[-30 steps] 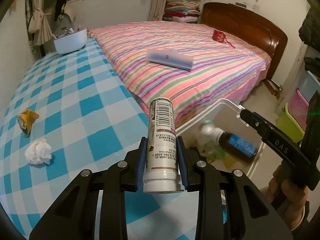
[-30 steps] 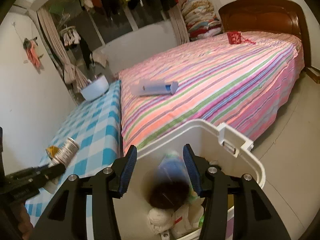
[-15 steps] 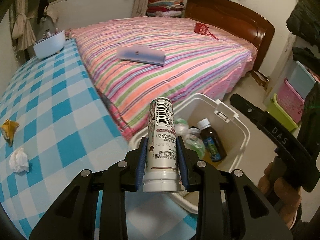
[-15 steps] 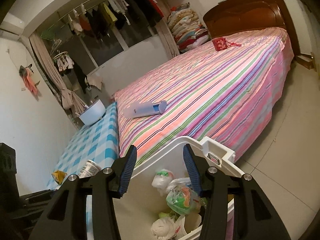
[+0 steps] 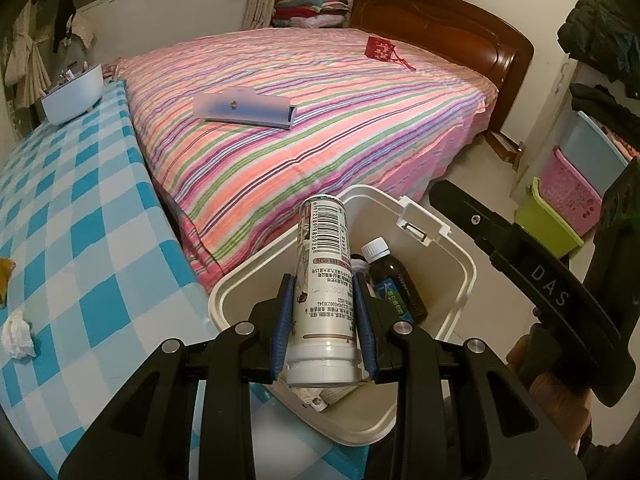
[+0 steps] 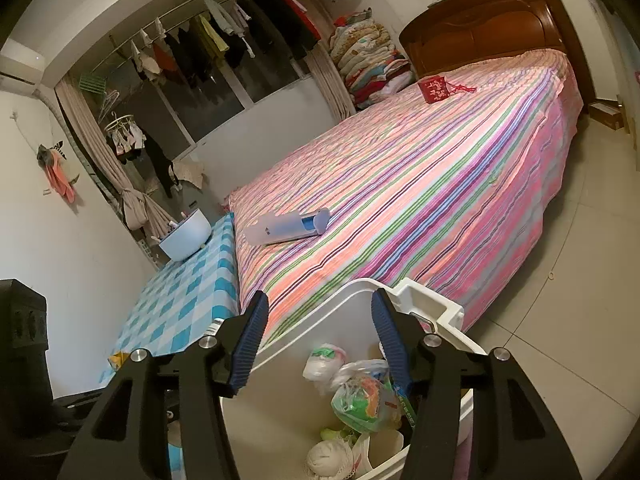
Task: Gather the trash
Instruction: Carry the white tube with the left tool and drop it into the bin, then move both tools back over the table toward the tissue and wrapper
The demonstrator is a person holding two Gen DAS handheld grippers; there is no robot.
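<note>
- Already, in the left wrist view, the left gripper [image 5: 323, 322] has its jaws clamped on a white can [image 5: 325, 276], which stands upright between the blue pads, directly over the open bin [image 5: 460, 296].
- Inside the bin, a brown bottle [image 5: 394, 280] with a white cap lies beside the can, so at least some trash is already collected.
- On the checked worktop [image 5: 92, 248], a crumpled tissue [image 5: 17, 334] and a yellow scrap [image 5: 6, 280] at the left edge lie well apart from the bin; these look like the trash not yet picked up.
- At the right of this view, the right gripper [image 5: 532, 272] shows only its black body and the hand below it; its jaws cannot be judged from here.
- Next, in the right wrist view, the right gripper [image 6: 316, 344] hangs above the bin [image 6: 432, 304] with its jaws apart and nothing between the pads; they have just been opening wider.
- Below it, the bin holds a tied bag [image 6: 326, 360], a green bag [image 6: 364, 400] and a paper wad [image 6: 328, 454].
- Only a sliver of the can [image 6: 216, 324] peeks past the left finger.
- By my reading, the task is past halfway: the can needs only a release, then the tissue and scrap remain.
- Whether the case [image 6: 286, 226] on the bed counts as trash I cannot tell.
</note>
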